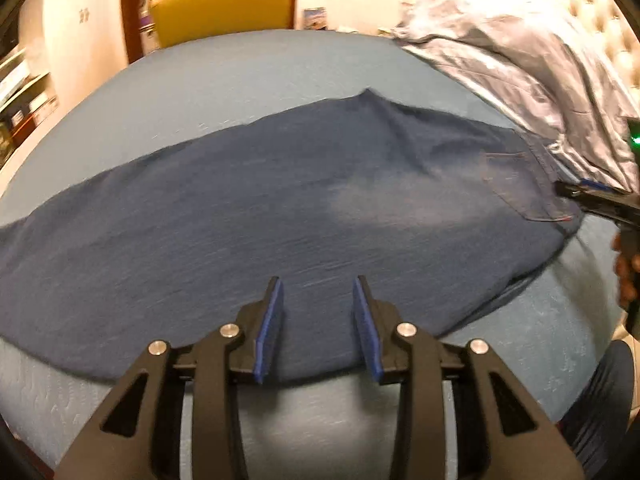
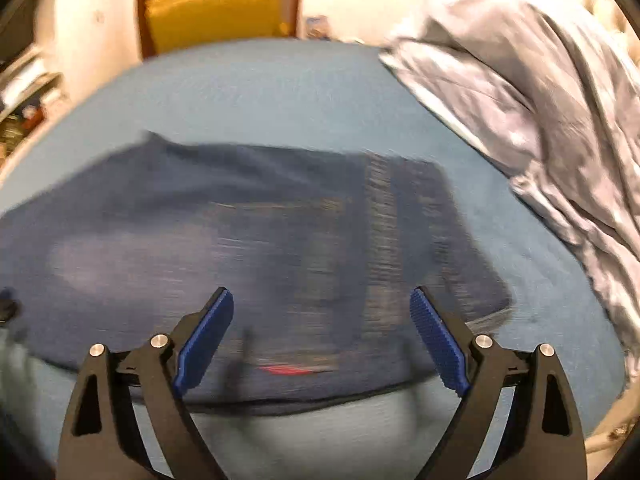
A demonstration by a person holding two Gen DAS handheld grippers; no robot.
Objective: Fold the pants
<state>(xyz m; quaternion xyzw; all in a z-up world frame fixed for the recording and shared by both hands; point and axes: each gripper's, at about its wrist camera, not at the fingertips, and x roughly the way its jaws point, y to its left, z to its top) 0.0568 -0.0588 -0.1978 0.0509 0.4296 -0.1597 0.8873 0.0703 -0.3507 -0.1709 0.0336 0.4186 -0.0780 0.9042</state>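
Jeans (image 1: pixel 280 208) lie flat across the blue bedsheet (image 1: pixel 240 76), already doubled leg over leg as far as I can judge, waistband toward my right and legs running off to my left. My left gripper (image 1: pixel 318 320) hovers over the near edge at about mid-thigh, its blue pads parted with nothing between them; my right gripper (image 2: pixel 322 336) sits over the waist end with its jaws spread wider, also empty. I judge the next move to be a lengthwise fold, and to do it well I should pinch both layers of denim at the near edge, not just the top one, take matching grips at waist and leg so the cloth lifts level, and carry it over without dragging the sheet into a ridge. The left view gives me what the right cannot: the long run of the legs, the back pocket (image 1: pixel 516 184) with its stitching, and my other tool reaching in at the waistband with a hand (image 1: pixel 626 272) behind it. The right view is badly smeared, but it shows the waist corner squarely and a small red tag (image 2: pixel 286 369) near the hem edge. Both show the crumpled grey duvet (image 2: pixel 540 100) close beside the waist, which I must not snag, and a yellow chair (image 1: pixel 222 4) beyond the bed.
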